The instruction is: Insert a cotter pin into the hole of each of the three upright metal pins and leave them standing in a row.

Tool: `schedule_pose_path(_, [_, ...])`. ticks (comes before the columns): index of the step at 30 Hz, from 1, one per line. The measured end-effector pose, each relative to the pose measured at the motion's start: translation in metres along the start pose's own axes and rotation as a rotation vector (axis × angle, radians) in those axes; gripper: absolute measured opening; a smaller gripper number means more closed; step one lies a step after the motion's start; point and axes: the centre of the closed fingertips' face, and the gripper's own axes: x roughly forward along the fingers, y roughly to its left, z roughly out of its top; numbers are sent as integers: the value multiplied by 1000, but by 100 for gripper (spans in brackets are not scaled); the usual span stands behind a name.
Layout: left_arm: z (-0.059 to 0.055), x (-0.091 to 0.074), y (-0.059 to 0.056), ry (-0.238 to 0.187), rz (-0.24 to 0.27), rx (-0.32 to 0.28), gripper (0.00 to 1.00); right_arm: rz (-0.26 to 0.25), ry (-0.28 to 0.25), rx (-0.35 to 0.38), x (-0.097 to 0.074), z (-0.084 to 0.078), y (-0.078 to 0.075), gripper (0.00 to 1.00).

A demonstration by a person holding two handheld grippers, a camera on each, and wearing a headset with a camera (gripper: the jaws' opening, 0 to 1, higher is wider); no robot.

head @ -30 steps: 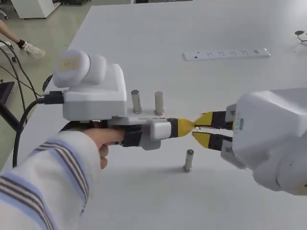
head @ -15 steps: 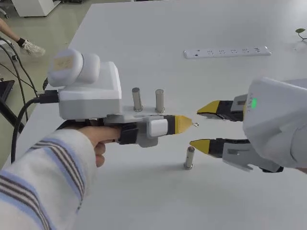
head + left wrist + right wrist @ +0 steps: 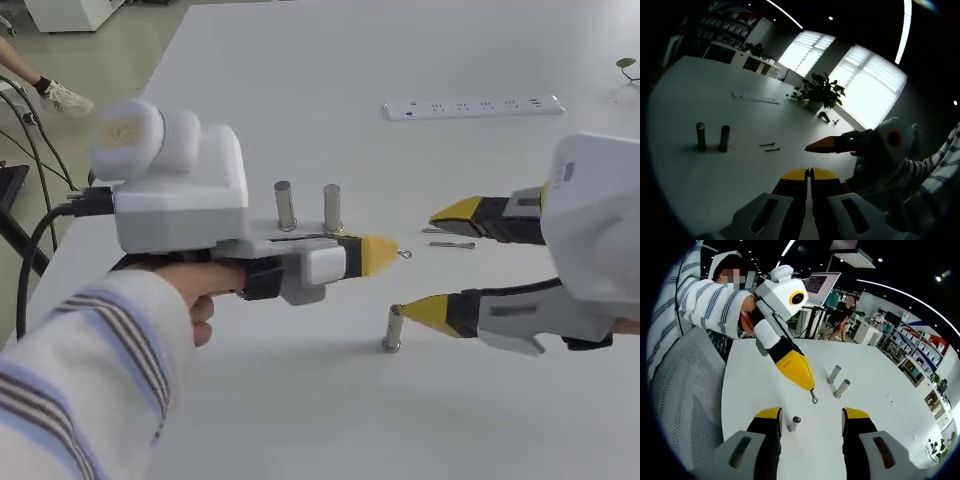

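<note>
Right claw (image 3: 417,262) drew back, released | left claw (image 3: 388,253) clenched on cotter pin (image 3: 404,254)

The left tongs (image 3: 809,173) pressed shut above a white tabletop (image 3: 700,100).
Two metal pins (image 3: 701,136) (image 3: 724,138) stand upright side by side at the left. Two loose cotter pins (image 3: 767,144) lie flat just right of them, near the yellow tip of the right tongs (image 3: 821,146).

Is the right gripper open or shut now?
Open. The right gripper has its yellow-tipped jaws wide apart; the short grey upright metal pin seen between them is not clamped.
</note>
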Motion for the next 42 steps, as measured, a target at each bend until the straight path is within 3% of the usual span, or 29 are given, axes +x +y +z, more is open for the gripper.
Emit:
schedule_pose_path(2, [2, -1, 0, -6, -3, 17, 0, 12, 1, 26, 0, -3, 0, 47])
schedule_pose_path(4, [3, -2, 1, -9, -1, 86, 0, 14, -4, 23, 0, -3, 1, 48])
schedule_pose_path(8, [-1, -2, -1, 3, -6, 130, 0, 27, -4, 32, -3, -1, -2, 50])
schedule_pose_path(10, [1, -3, -2, -6, -1, 187, 0, 40, -1, 36, -5, -1, -2, 50])
schedule_pose_path(16, [7, -4, -11, -28, -23, 310, 0, 78, 13, 57, -9, -3, -4, 48])
schedule_pose_path(24, [8, -4, -18, -32, -58, 397, 0, 101, 15, 60, -13, -4, -2, 46])
schedule_pose_path(26, [8, -5, -20, -31, -64, 451, 0, 123, 13, 77, -13, -4, 1, 46])
schedule_pose_path(42, [3, -6, -30, -28, -103, 553, 0, 243, -8, 172, -20, -11, 6, 41])
